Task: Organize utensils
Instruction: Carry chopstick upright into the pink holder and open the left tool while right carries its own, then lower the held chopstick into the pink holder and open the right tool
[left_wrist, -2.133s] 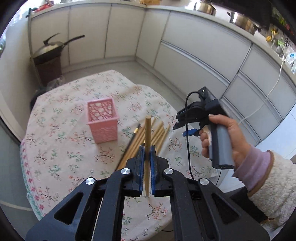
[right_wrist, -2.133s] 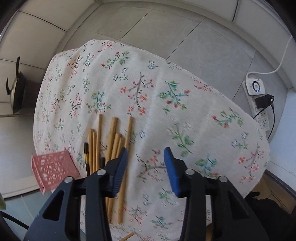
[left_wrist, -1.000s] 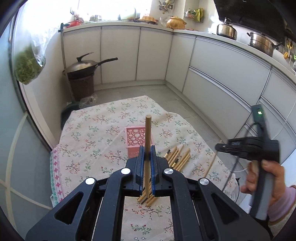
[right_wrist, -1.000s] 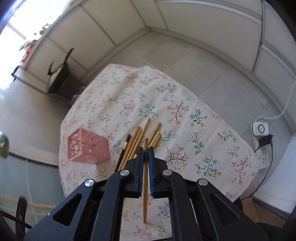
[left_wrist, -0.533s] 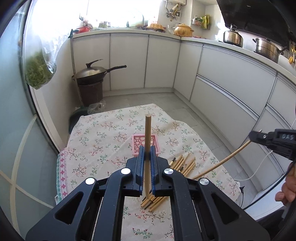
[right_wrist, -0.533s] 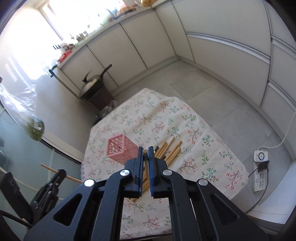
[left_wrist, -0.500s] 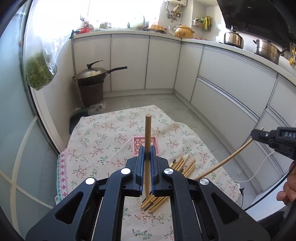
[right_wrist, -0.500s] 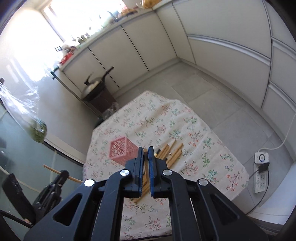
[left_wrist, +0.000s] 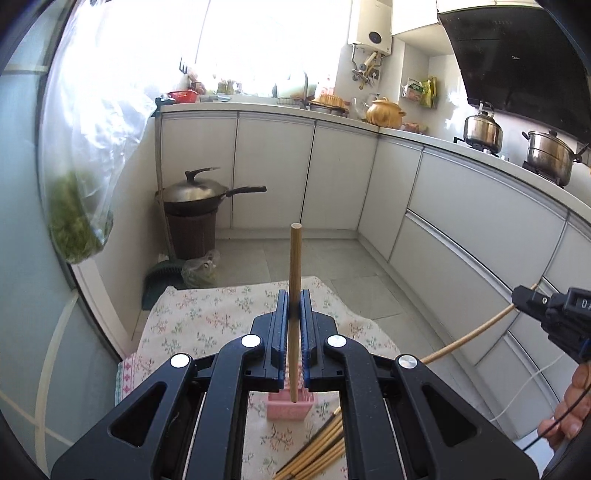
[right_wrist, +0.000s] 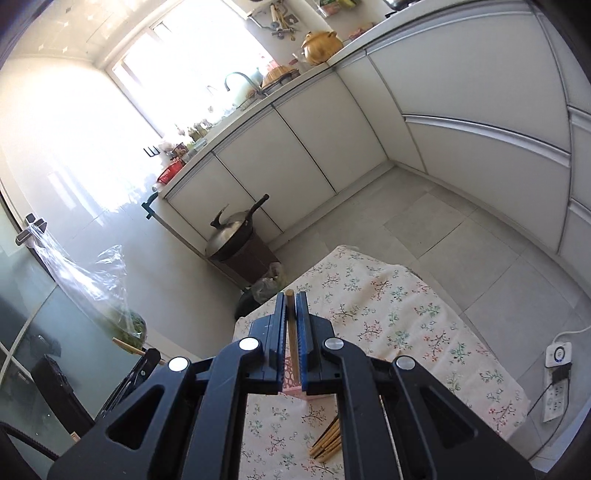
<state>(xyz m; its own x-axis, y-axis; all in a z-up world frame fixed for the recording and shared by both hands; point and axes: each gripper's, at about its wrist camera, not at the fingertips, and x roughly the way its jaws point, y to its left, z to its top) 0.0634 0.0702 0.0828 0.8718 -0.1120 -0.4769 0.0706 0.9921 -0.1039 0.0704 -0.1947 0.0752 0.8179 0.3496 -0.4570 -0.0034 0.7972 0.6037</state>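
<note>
Above floral-clothed table (right_wrist: 406, 314) amid white kitchen cabinets (left_wrist: 273, 166), both tools clamping chopsticks (left_wrist: 294, 280).

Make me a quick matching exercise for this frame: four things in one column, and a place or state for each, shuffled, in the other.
Things:
1. left hand-held gripper
2. pink basket
3. loose chopsticks
4. wok

Places or states:
A. lying flat on the floral tablecloth
B. shut on an upright chopstick
C. resting on a brown bin by the cabinets
D. standing on the table, below the clamped stick

Pairs: 1-B, 2-D, 3-A, 4-C
</note>
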